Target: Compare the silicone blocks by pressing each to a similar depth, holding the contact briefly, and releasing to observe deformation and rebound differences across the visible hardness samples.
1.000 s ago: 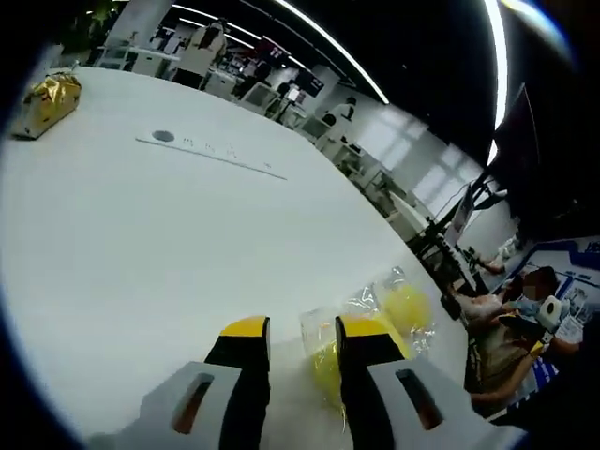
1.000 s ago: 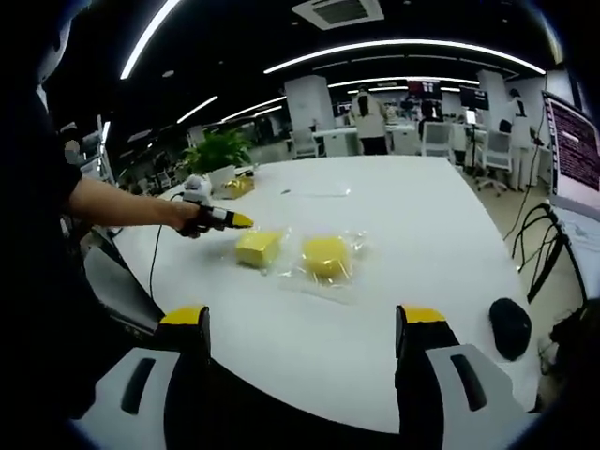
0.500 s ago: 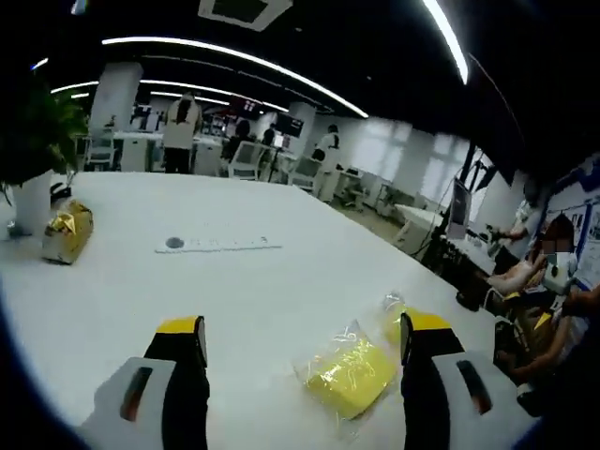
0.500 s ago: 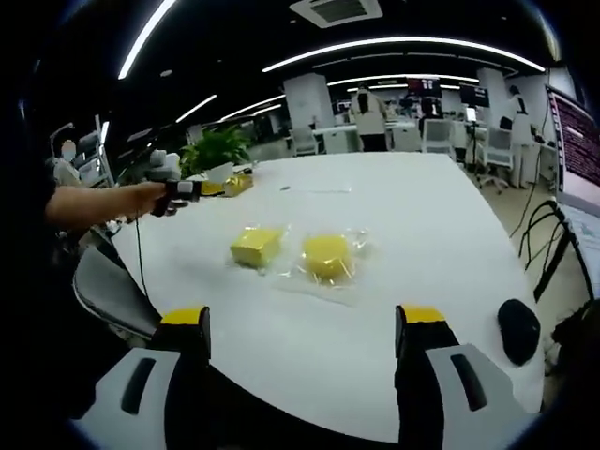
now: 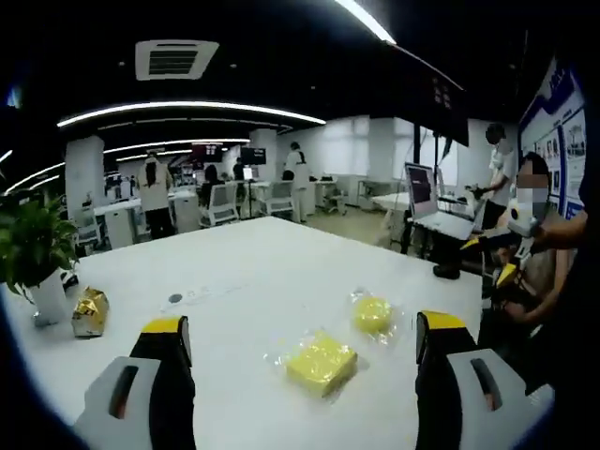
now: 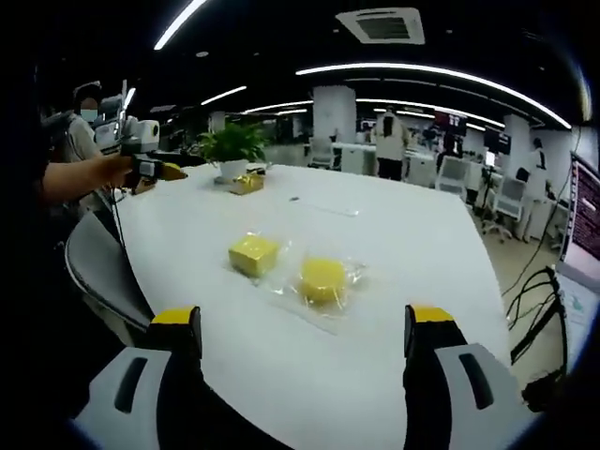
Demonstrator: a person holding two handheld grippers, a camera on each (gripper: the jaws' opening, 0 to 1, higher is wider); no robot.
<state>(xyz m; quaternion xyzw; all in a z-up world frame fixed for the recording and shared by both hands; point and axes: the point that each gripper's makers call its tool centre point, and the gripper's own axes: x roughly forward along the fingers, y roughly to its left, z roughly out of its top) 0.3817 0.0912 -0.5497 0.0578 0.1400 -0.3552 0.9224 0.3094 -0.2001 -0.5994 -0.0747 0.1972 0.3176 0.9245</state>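
Observation:
Two yellow silicone blocks in clear bags lie on the white table (image 5: 244, 272). The square block (image 5: 321, 362) is nearer my left gripper (image 5: 302, 326), and the round block (image 5: 373, 313) sits just beyond it. The left gripper is open and hovers short of the square block without touching it. In the right gripper view, the square block (image 6: 253, 254) and round block (image 6: 322, 278) lie side by side well ahead of my right gripper (image 6: 302, 316). That gripper is open, with nothing between its fingers. A hand holds the left gripper (image 6: 150, 169) off the table's far left side.
A potted plant (image 6: 232, 145) and a gold-wrapped item (image 6: 248, 183) stand at the table's far end, with a thin strip (image 6: 323, 206) nearby. A grey chair (image 6: 98, 272) sits at the left edge. A black mouse (image 5: 445, 272) lies near the right edge. People stand in the office behind.
The left gripper's jaws went from nearly closed beside the square block to wide open, and it drew back off the table's side. The blocks stayed put. The right gripper view shifted slightly.

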